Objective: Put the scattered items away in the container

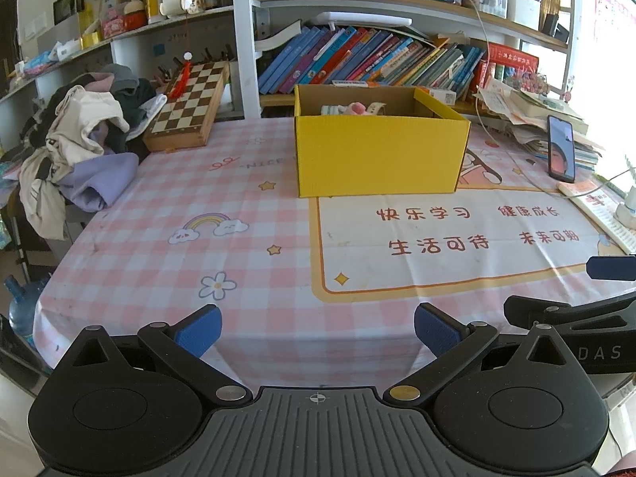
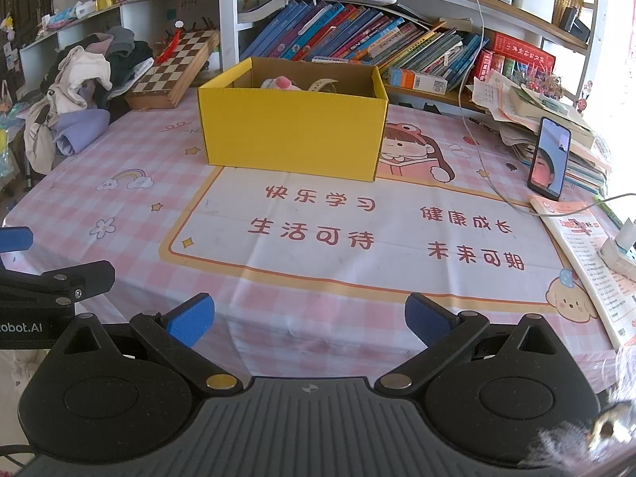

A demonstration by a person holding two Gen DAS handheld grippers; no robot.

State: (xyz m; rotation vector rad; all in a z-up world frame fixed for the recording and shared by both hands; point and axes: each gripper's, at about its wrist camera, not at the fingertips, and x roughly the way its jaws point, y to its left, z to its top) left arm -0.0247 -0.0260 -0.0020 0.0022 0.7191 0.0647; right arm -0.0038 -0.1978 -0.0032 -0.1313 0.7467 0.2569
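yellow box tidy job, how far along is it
Done, by the look of it: a pink soft item and a pale strap-like item already lie inside the yellow box. In hand: nothing; the left gripper and right gripper are both open and empty above the tablecloth. Left: no loose small items show on the cloth in front of the box, so little seems to remain.

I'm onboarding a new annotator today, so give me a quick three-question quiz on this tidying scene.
1. True or false: the left hand-held gripper is open with nothing between its fingers.
2. What colour is the box?
3. The phone stands: A) left of the box, B) right of the box, C) inside it.

Key: 1 true; 2 yellow; 3 B.
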